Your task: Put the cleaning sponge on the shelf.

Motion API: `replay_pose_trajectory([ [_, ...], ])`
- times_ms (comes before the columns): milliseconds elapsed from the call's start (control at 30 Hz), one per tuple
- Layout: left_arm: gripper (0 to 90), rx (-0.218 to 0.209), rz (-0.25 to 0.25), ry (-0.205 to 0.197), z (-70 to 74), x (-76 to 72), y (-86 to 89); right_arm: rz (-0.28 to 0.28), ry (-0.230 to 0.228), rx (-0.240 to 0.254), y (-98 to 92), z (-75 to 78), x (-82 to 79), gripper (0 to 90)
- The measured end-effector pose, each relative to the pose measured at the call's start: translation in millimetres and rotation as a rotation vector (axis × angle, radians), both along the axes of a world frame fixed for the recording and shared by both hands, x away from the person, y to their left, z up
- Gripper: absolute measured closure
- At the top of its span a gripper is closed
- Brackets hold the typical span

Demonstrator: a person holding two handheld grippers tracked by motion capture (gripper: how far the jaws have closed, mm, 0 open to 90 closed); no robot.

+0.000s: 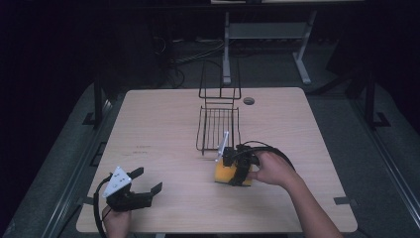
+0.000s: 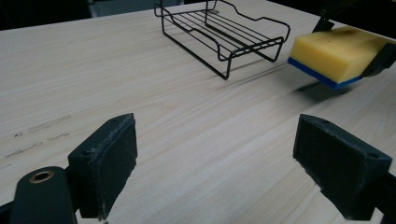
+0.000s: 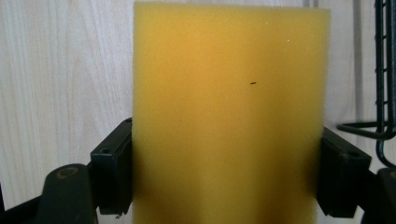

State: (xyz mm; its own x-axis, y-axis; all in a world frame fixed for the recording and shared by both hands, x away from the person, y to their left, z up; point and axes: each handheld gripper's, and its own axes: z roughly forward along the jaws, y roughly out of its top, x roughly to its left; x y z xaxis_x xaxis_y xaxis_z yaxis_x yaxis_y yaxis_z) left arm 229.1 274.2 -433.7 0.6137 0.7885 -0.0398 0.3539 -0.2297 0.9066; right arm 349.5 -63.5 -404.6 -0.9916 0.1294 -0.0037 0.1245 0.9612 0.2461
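Yellow foam with a blue underside is what the sponge (image 2: 332,55) is made of, and it is clamped between the two jaws of the right gripper (image 1: 236,166), just in front of the near end of the black wire rack (image 1: 218,128). In the left gripper view the sponge is seen lifted off the worktop (image 1: 158,124), with its shadow cast on the wood below it. The grasp and the lift are judged to be done; what is left, by the look of it, is for the sponge to be carried over the rack's near rim and set down inside, where nothing is lying yet. The left gripper (image 1: 143,191) is held with its jaws wide apart and with nothing between them, low over the worktop and well apart from the rack, toward the near left corner. In the right gripper view the rack (image 3: 380,84) is cut off at the edge, and the blue layer is hidden beneath the foam. How deeply the sponge is seated between the jaws cannot be told, and the room behind the rack is too dark to be made out.
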Motion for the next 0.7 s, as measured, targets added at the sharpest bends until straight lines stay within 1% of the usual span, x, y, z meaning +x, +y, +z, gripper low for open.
replay_pose_trajectory([
  [200,13.0,0.000,0.004,-0.004,0.6,-0.2,1.4,0.012,-0.005,-0.012,7.6,5.5,5.6,21.9],
  [400,13.0,-0.001,0.006,-0.003,0.6,-0.4,2.7,0.011,-0.003,-0.016,15.3,10.2,13.0,21.9],
  [467,13.0,0.001,0.005,-0.005,0.9,-0.3,2.9,0.014,0.001,-0.003,17.2,11.1,16.9,21.8],
  [533,12.9,-0.004,0.007,-0.005,0.6,-0.3,2.8,0.018,-0.003,-0.013,18.7,11.1,19.1,21.8],
  [700,13.0,0.001,0.006,-0.007,0.3,0.5,2.0,0.019,-0.002,-0.020,21.9,13.0,25.4,21.9],
])
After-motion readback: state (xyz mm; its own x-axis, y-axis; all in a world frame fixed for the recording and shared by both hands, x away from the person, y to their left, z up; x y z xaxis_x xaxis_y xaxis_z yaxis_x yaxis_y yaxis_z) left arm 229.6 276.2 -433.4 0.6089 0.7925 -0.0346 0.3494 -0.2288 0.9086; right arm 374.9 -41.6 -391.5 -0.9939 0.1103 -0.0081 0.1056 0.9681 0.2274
